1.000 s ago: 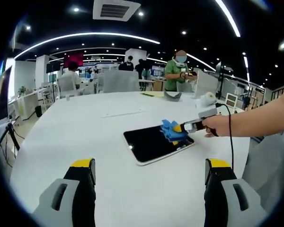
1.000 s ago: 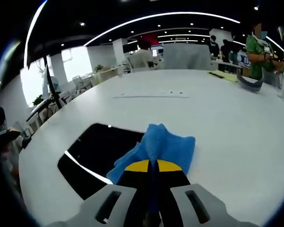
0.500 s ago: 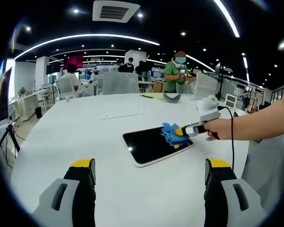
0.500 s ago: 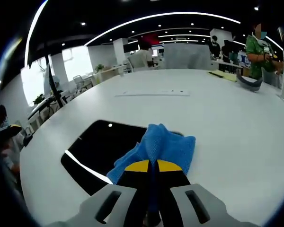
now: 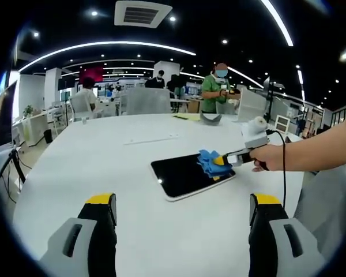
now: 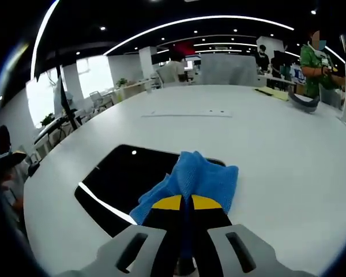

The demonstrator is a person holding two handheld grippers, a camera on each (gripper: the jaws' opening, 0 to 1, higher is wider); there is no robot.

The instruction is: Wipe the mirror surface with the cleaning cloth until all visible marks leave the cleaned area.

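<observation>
**Blue cloth on a dark mirror, white worktop, open-plan room**

The left gripper (image 5: 181, 210) hangs over the wide white worktop (image 5: 92, 156), its fingers spread wide and empty. Mid-worktop lies the flat dark rectangular mirror (image 5: 187, 175), reflecting ceiling lights. On its right end rests the crumpled blue cleaning cloth (image 6: 196, 179), pinched between the closed fingers of the right gripper (image 6: 181, 205). Behind: grey chairs, people standing, curved ceiling light strips.
</observation>
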